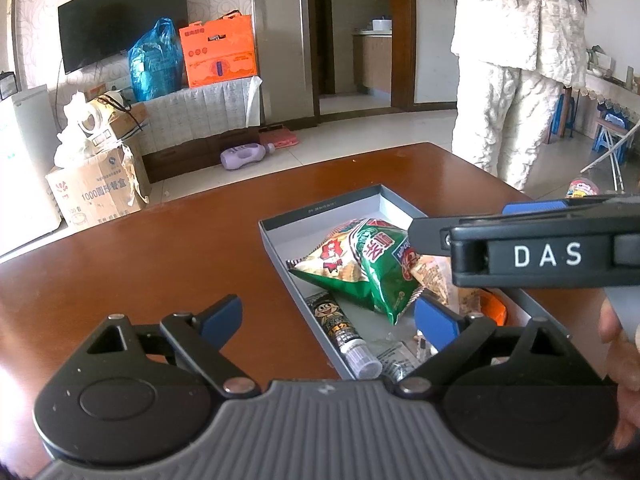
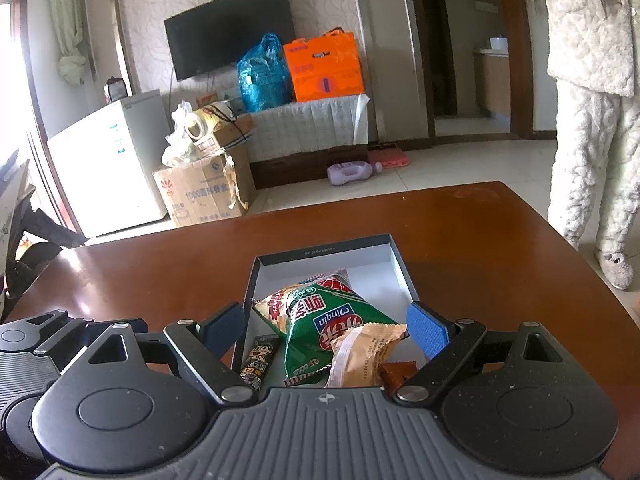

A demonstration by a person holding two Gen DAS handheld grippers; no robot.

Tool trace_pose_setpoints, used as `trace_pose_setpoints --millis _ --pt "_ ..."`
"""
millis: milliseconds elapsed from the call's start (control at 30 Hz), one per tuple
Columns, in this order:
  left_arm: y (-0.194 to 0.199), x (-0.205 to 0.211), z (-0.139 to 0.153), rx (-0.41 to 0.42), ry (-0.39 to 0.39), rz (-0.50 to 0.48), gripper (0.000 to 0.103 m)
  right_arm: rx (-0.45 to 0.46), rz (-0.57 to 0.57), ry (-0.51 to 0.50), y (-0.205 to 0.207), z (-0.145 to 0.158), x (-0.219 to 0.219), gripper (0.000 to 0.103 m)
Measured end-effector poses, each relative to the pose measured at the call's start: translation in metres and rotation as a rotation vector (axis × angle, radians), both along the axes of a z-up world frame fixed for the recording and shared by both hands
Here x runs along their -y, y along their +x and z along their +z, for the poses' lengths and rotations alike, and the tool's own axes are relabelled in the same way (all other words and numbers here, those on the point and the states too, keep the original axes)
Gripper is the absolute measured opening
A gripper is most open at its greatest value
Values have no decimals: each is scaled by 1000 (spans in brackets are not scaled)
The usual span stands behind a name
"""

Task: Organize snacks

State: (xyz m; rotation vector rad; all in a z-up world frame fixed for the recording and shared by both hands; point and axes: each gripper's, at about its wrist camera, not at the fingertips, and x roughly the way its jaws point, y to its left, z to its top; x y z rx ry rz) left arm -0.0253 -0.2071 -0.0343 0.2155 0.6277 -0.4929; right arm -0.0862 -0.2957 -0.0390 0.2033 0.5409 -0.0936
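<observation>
Both tongs gape wide and hold nothing: the left tongs at the near left wall of the grey box, the right tongs over its near end. Inside lie a green snack bag (topmost), a tan packet and a dark tube, on the brown worktop.

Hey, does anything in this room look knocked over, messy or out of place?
Yes. A purple bottle lies on its side on the floor by the TV cabinet, and the cardboard box has a torn, ragged edge. The snacks sit jumbled inside the grey box, none spilled on the table.
</observation>
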Motion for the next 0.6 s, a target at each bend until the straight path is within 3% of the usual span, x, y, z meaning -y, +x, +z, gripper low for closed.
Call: trace_pose_setpoints --millis 600 --pt "-7 -2 5 17 5 -5 95 -1 3 4 -1 1 -1 89"
